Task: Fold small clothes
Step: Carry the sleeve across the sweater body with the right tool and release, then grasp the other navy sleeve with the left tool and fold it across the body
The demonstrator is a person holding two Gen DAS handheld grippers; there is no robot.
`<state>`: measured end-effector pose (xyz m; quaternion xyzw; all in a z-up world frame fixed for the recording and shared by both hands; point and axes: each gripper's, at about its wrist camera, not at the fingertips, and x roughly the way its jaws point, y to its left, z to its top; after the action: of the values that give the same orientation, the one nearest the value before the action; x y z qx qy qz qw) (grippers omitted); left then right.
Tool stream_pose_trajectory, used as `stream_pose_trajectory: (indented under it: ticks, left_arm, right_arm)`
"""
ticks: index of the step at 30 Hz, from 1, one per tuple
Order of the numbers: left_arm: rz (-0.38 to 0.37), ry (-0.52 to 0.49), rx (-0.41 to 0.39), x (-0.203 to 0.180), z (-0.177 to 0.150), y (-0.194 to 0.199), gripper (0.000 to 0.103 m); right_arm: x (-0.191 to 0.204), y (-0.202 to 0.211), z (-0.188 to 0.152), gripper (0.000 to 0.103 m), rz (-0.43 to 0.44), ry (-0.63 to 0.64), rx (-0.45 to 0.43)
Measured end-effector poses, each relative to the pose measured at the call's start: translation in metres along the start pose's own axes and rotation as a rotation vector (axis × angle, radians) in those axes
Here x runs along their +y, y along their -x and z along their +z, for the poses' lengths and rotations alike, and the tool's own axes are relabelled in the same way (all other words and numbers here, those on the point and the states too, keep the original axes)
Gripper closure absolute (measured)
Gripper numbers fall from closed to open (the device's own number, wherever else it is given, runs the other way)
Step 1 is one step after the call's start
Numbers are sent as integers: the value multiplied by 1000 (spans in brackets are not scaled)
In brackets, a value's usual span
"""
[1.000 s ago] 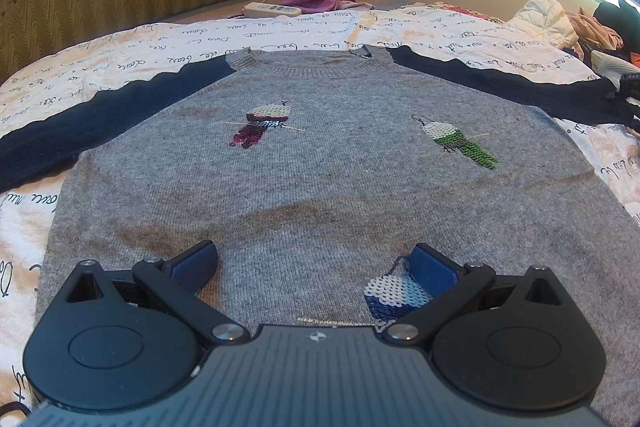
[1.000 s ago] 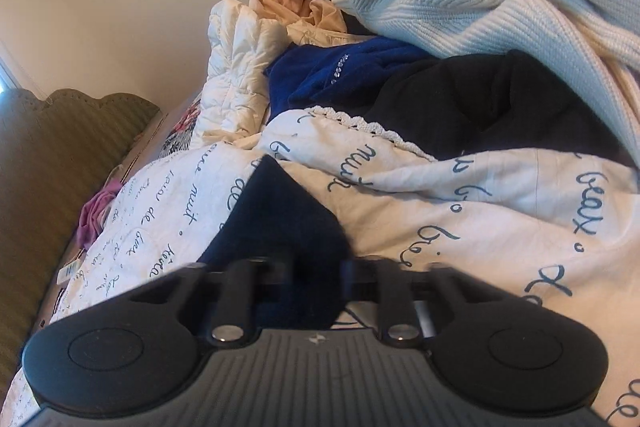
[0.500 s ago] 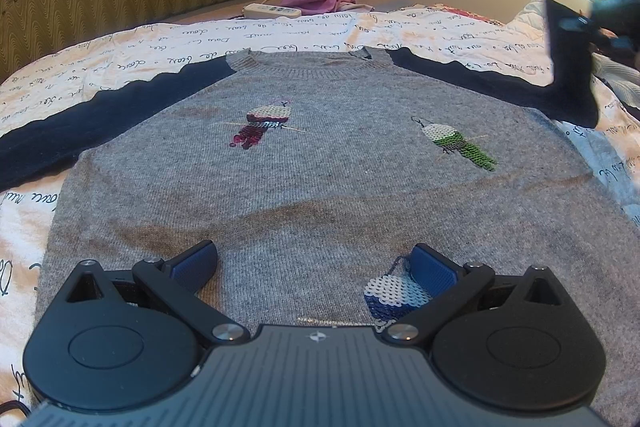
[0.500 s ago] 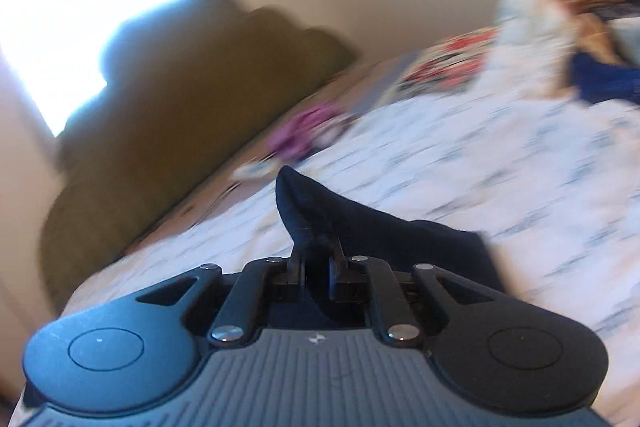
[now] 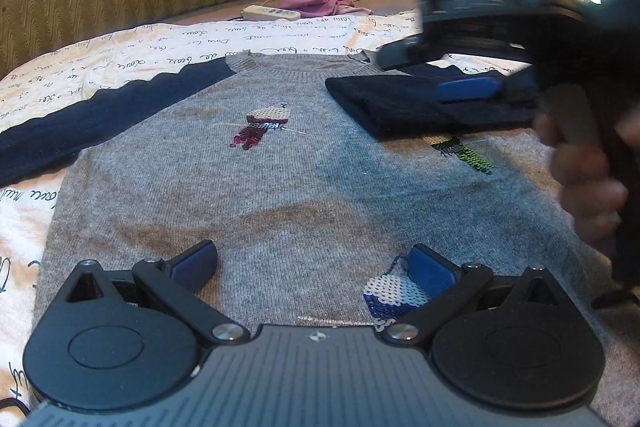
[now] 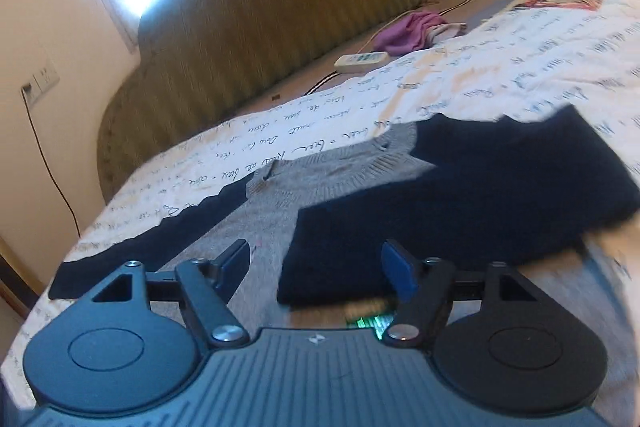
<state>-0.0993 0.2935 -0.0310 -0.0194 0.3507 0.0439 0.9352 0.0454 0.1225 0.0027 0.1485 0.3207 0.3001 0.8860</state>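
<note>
Sweater: flat on the bed, one navy sleeve folded across its chest.
Your right gripper: spread wide above that sleeve.
Your left gripper: wide, empty, at the hem.

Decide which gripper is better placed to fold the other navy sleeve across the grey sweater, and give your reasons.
Left, probably. The left gripper is open at the hem, on the side of the flat sleeve. The right gripper, also open, hovers over the folded sleeve.
</note>
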Motion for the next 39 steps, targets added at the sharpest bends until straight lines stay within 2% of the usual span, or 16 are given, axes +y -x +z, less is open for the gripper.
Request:
stream_pose_trajectory:
  ticks: [4, 6, 9, 13, 15, 17, 19, 20, 21, 22, 24, 27, 31, 35, 36, 39]
  left_arm:
    - [-9, -11, 18, 2, 3, 1, 0]
    - [-45, 16, 41, 6, 16, 3, 2]
    - [-184, 131, 6, 18, 47, 4, 1]
    - [-486, 406, 48, 34, 92, -40, 1]
    - [-533, 502, 107, 31, 106, -69, 3]
    - [-547, 530, 174, 23, 113, -97, 11]
    - [-530, 554, 226, 14, 111, -118, 30]
    - [-520, 546, 219, 10, 112, -122, 32]
    - [-488, 522, 212, 8, 112, -126, 43]
    - [-450, 489, 201, 5, 114, -127, 66]
    - [-362, 425, 196, 5, 117, -125, 94]
    - [-322, 412, 128, 20, 122, -110, 95]
    - [-223, 366, 68, 40, 126, -89, 95]
    - [-145, 302, 166, 49, 114, -111, 90]
    - [-129, 274, 150, 49, 110, -111, 83]
    - [-53, 182, 76, 40, 112, -93, 89]
  right_arm:
    - [-24, 37, -29, 31, -59, -21, -49]
    - [-35, 50, -43, 30, -91, -22, -86]
    - [-50, 55, -54, 29, -93, -79, -120]
    - [-54, 52, -51, 28, -73, -95, -133]
    - [-55, 53, -54, 28, -62, -92, -138]
    - [-55, 55, -56, 27, -50, -92, -144]
    - [-56, 56, -57, 26, -44, -97, -146]
    - [-57, 56, -57, 26, -39, -100, -147]
    - [-56, 57, -58, 26, -34, -103, -149]
    - [-57, 57, -58, 26, -30, -105, -151]
    - [-57, 58, -59, 25, -20, -110, -152]
    - [-58, 59, -59, 23, -13, -112, -155]
    - [-61, 58, -59, 22, -4, -114, -153]
    - [-62, 57, -58, 21, -3, -118, -148]
    - [-62, 57, -58, 21, -4, -120, -148]
    - [-63, 57, -58, 21, -6, -123, -145]
